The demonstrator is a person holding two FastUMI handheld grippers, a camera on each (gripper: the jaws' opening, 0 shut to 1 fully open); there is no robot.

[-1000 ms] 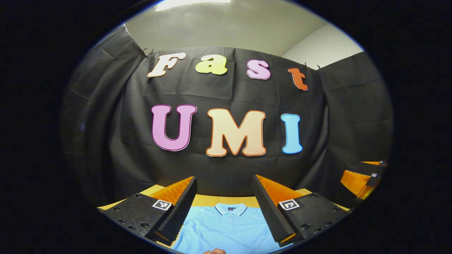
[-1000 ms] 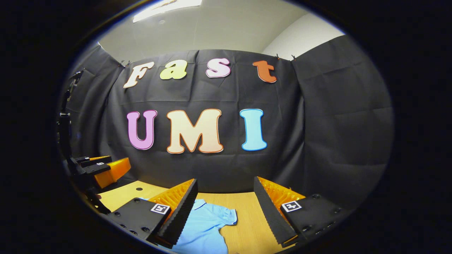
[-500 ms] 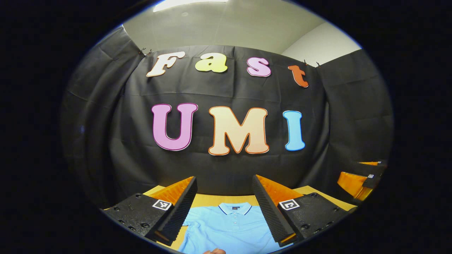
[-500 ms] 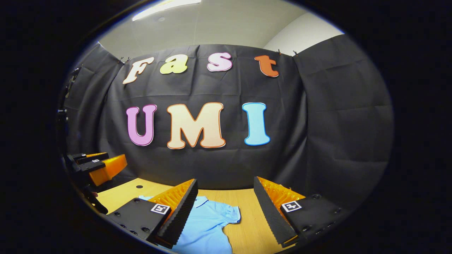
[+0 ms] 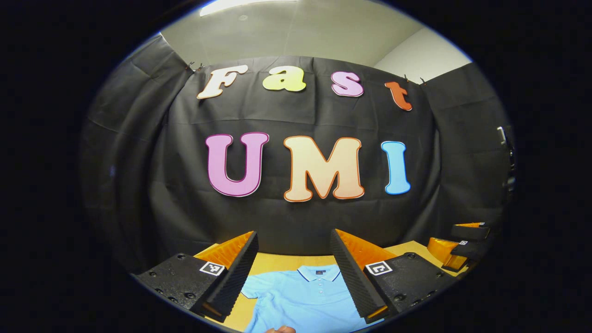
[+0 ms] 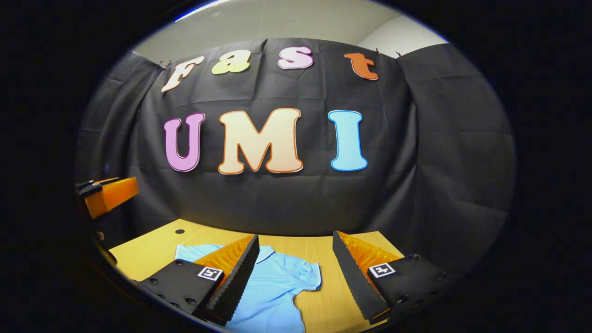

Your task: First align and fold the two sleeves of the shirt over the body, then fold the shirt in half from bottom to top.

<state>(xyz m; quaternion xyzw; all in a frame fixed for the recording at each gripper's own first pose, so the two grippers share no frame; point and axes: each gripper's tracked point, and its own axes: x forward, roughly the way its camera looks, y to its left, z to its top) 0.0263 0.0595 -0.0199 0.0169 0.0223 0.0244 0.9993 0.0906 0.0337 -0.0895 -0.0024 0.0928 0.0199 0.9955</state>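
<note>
Over the last second both cameras had tipped downward, bringing more of the table (image 6: 152,252) and shirt (image 6: 273,286) into sight; the right gripper (image 6: 293,273) had dropped most. That read as an approach, with no fold begun: the shirt lay flat on the table, collar far, both sleeves spread out.

Both grippers hung above the cloth with jaws apart, holding nothing. The left gripper (image 5: 293,273) sat over the collar and placket of the shirt (image 5: 300,300).

The right gripper view showed the right sleeve (image 6: 307,277) fanned on bare wood, and the left gripper off at far left. The left gripper view gave the left sleeve (image 5: 252,289).
</note>
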